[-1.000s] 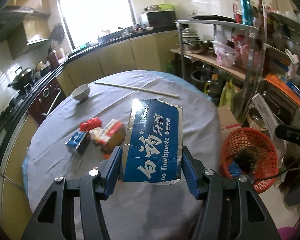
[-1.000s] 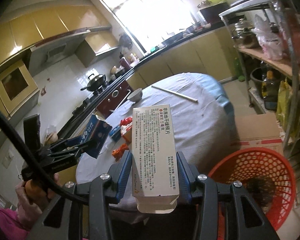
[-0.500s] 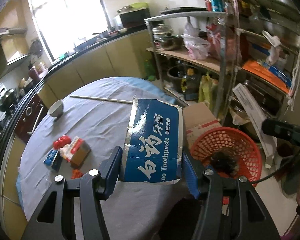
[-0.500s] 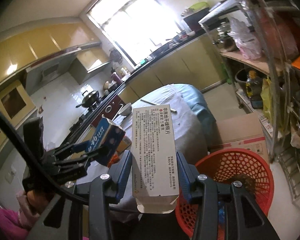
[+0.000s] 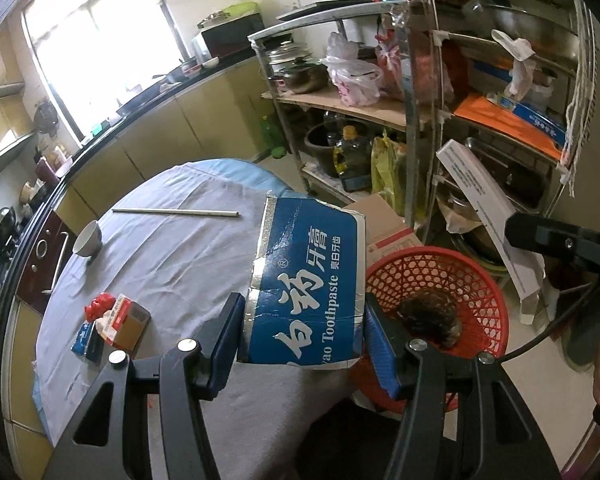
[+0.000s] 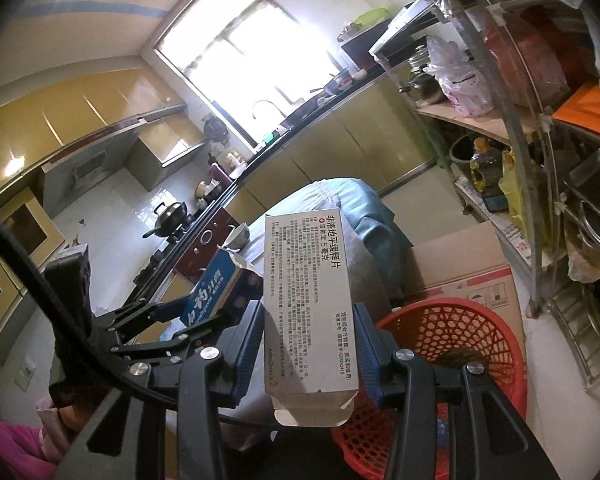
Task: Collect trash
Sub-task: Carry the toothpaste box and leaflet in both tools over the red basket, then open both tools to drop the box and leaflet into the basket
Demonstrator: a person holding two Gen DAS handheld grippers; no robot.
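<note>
My left gripper (image 5: 304, 332) is shut on a torn blue toothpaste box (image 5: 306, 280), held above the right edge of the round table (image 5: 180, 264). My right gripper (image 6: 310, 344) is shut on a white medicine box (image 6: 308, 300) with black print. A red mesh basket (image 5: 480, 288) stands on the floor to the right of the table, with something dark inside. In the right wrist view the same basket (image 6: 484, 332) lies low right, and the left gripper (image 6: 204, 320) with the toothpaste box (image 6: 216, 292) shows at the left. The white box (image 5: 488, 220) shows at the right of the left wrist view.
Small wrappers and boxes (image 5: 112, 320) lie on the table's left, with a white bowl (image 5: 88, 238) and a long stick (image 5: 176, 212) farther back. A cardboard box (image 6: 460, 268) sits behind the basket. Metal shelves (image 5: 420, 120) crowded with pots and bags stand to the right. A person's hand (image 6: 64, 412) holds the left gripper.
Both grippers have swung right toward the red basket, still holding their boxes. The basket now sits closer under them and the table has slid to the left of both views.
</note>
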